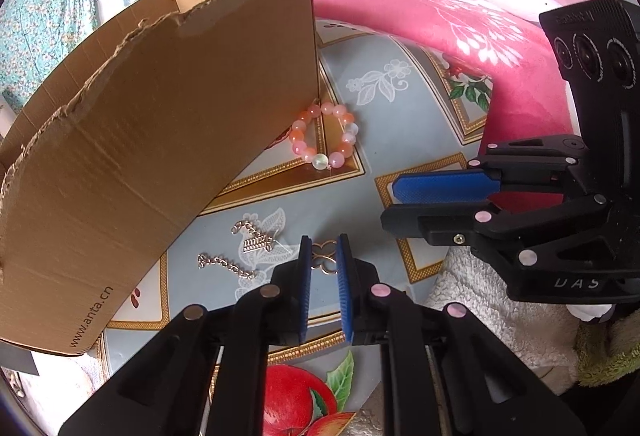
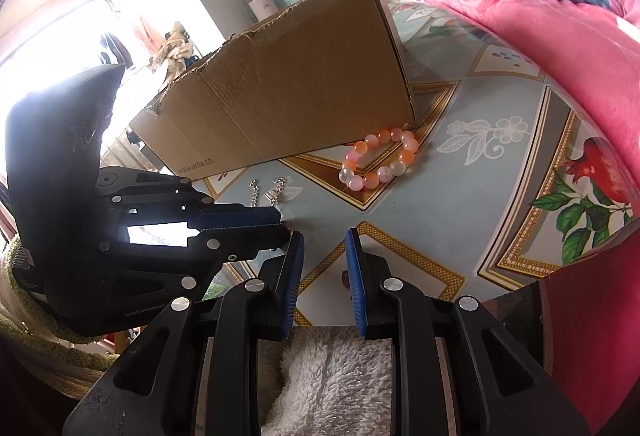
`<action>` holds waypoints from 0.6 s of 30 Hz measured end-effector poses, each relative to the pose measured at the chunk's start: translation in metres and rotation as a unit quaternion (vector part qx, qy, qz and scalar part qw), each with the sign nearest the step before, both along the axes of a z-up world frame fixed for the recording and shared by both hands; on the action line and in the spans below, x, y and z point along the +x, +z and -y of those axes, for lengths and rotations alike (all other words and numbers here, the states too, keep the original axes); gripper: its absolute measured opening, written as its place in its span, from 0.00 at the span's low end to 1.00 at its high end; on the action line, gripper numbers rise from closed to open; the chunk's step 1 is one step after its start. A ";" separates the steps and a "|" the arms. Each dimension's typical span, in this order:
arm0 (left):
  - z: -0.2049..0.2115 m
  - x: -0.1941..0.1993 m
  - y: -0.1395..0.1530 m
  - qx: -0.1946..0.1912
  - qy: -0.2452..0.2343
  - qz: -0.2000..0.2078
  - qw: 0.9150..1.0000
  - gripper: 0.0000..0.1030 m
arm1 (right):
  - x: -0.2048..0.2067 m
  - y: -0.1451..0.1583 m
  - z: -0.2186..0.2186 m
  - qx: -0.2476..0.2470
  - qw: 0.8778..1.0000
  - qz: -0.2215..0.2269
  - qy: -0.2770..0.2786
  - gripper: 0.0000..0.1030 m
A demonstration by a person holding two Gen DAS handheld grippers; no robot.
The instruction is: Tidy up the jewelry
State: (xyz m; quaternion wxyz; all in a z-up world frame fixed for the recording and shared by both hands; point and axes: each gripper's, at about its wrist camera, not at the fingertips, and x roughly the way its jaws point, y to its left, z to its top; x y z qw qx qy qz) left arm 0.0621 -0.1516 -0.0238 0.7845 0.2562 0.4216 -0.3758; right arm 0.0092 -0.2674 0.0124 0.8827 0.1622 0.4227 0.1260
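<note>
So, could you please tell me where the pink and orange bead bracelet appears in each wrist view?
Left wrist view: the bead bracelet lies just above centre, at the cardboard box's right corner.
Right wrist view: right of centre, the bracelet lies below the box's right corner.
Shared landmark: the box's www.anta.cn print.

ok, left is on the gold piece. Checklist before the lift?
1. gold link piece between the left gripper pads: ok, both pads appear to touch it.
2. right gripper empty and off to the side: ok, jaws apart, nothing between them.
3. silver chain free of the grip: ok, it lies apart.
4. bead bracelet out of the way: ok, it lies by the box corner.
5. cardboard box inside free for a drop: cannot tell, only its outer wall shows.
</note>
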 end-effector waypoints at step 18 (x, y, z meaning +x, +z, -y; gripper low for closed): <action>-0.005 0.001 0.006 -0.015 0.010 -0.005 1.000 0.00 | -0.001 0.000 0.000 -0.002 1.000 -0.001 0.000 0.20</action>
